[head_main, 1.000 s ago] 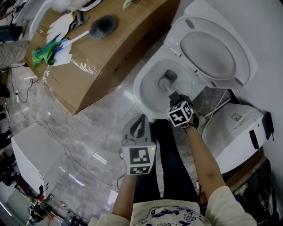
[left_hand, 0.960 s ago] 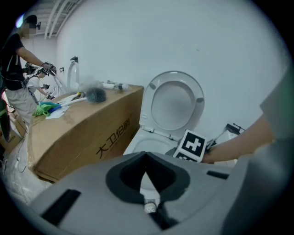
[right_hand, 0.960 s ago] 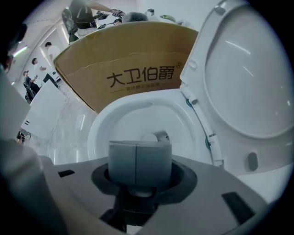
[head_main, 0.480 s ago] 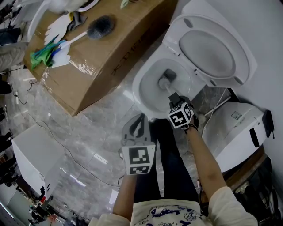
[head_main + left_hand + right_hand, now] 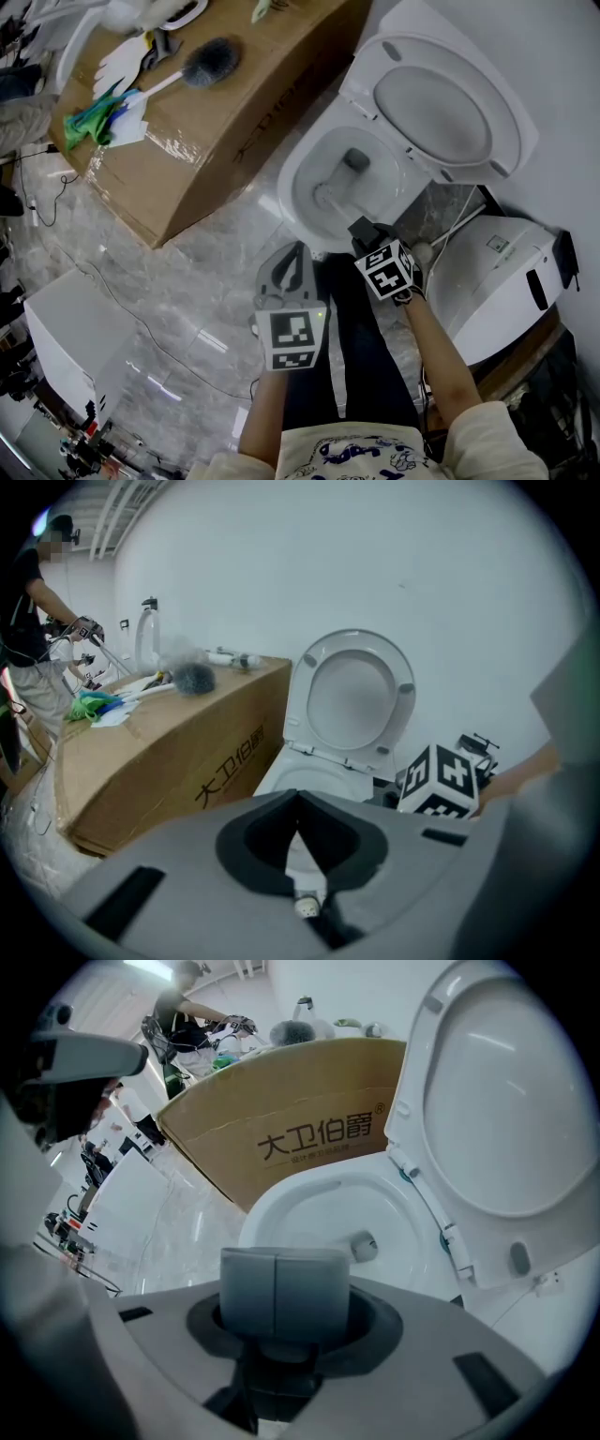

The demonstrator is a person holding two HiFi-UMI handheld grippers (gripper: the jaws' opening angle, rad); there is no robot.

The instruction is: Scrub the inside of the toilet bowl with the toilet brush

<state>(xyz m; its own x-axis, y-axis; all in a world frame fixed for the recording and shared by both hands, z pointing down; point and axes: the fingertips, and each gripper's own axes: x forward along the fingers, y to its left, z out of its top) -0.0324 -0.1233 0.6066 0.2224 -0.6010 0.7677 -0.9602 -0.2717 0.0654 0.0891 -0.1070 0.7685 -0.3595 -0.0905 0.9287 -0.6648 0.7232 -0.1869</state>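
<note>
Toilet bowl [image 5: 289, 183]: my landmark.
Lid [image 5: 441, 103]: upright behind the bowl.
Toilet brush [image 5: 330, 199]: in the bowl, near side.
My right gripper [image 5: 362, 230]: at the near rim.
My left gripper [image 5: 292, 257]: before the bowl, apart.
Cardboard box [image 5: 234, 122]: left of the bowl.
Second brush [image 5: 211, 58]: on the box.

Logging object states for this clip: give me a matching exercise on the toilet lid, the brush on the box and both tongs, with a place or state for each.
Things:
1. toilet lid
2. spare brush
3. left tongs
4. right tongs

Places or states:
A. shut on the toilet brush
B. raised
C. shut, holding nothing
D. lying on the cardboard box

Pairs: 1-B, 2-D, 3-C, 4-A
</note>
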